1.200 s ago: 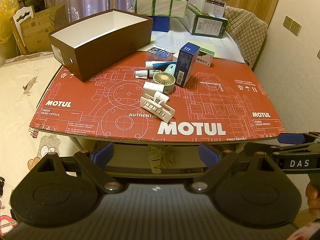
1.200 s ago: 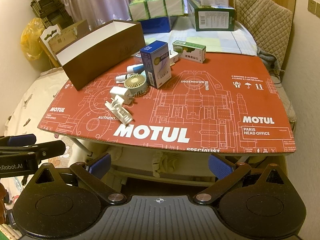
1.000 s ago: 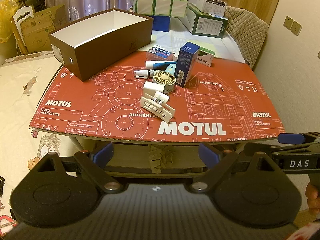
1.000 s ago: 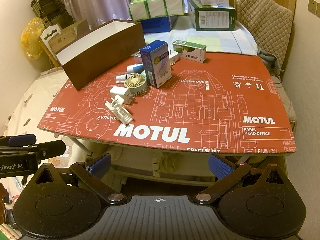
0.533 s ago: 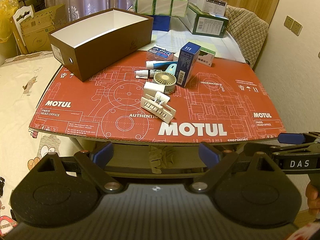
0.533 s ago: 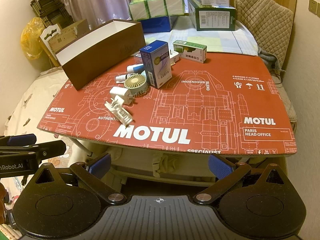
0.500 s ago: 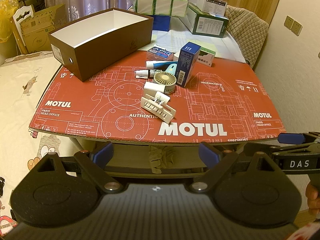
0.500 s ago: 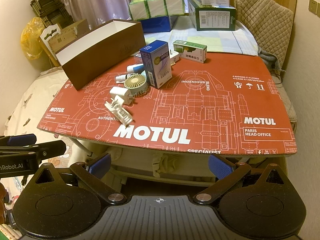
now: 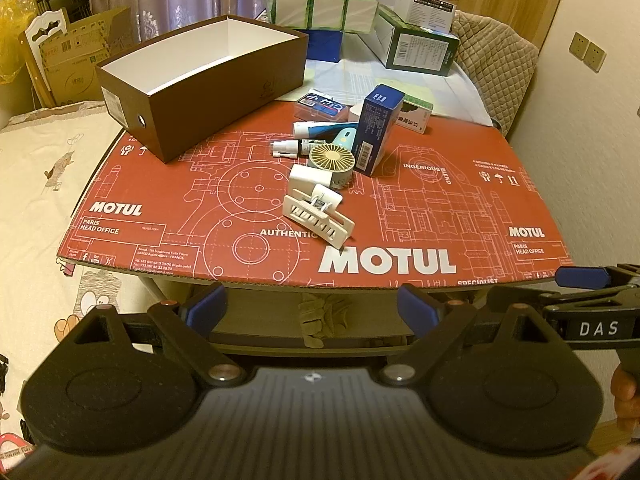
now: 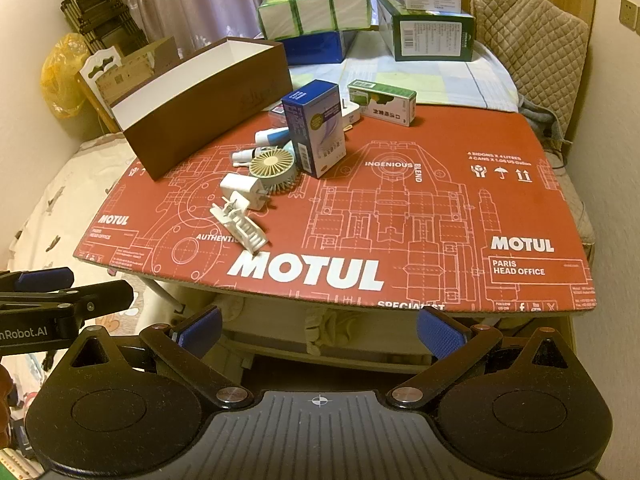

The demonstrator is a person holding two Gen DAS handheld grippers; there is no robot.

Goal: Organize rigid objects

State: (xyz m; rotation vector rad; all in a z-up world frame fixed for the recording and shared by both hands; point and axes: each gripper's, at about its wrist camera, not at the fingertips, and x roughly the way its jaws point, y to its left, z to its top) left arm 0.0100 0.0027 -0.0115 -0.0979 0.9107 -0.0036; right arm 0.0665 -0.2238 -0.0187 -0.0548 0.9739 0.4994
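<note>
Grippers are held short of the table's near edge, left gripper (image 9: pixel 308 306) and right gripper (image 10: pixel 318 330) both spread wide and empty, ready for a first pick. Clip (image 9: pixel 319 220), fan (image 9: pixel 331 160) and blue carton (image 9: pixel 376 128) lie clustered mid-mat; box (image 9: pixel 192 92), far left, is judged the destination.

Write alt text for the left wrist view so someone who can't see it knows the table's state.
Open, empty left tongs hover short of a red printed mat with a clutter at its middle: white clip, charger, small fan, upright blue box. An empty brown box stands at the mat's back left.
</note>
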